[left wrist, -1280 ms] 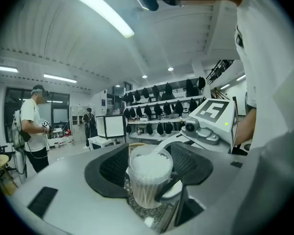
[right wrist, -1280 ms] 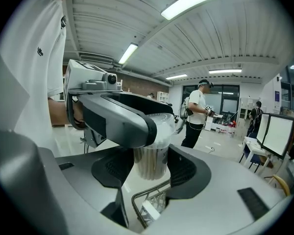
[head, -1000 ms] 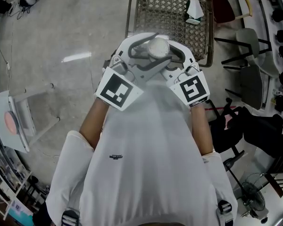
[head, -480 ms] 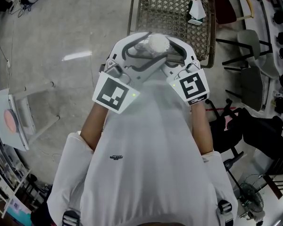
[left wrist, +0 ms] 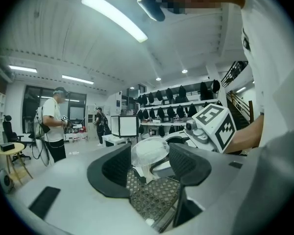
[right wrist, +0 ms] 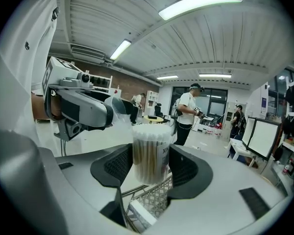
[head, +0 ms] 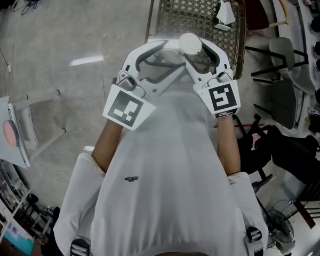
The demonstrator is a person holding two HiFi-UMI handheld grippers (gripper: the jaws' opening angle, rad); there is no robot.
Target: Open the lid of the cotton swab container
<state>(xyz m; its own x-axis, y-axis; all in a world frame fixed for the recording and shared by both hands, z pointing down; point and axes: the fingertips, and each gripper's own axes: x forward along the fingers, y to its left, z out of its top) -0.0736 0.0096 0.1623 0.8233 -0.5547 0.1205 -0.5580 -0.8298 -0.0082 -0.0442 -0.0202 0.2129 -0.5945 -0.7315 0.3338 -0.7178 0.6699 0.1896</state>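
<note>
The cotton swab container (right wrist: pixel 149 153) is a clear tube packed with wooden-stemmed swabs, and its white swab heads are uncovered at the top. My right gripper (right wrist: pixel 149 164) is shut on it and holds it upright in front of my chest; in the head view the container (head: pixel 190 44) shows in my right gripper (head: pixel 196 52). Its clear lid (left wrist: pixel 149 151) sits between the pads of my left gripper (left wrist: pixel 149 164), whose jaws have just been closing on it. In the right gripper view the lid (right wrist: pixel 118 109) hangs left of the container, apart from it.
A wire mesh basket (head: pixel 194 15) stands on the floor below the grippers, with a white and green packet (head: pixel 222 13) in it. Chairs (head: pixel 282 84) crowd the right side and a white stand (head: pixel 21 127) is at the left. Two people (right wrist: pixel 188 111) stand far off.
The lid has come off the container. My left gripper has drawn it away to the left while my right gripper carried the container a little right and up in the head view.
</note>
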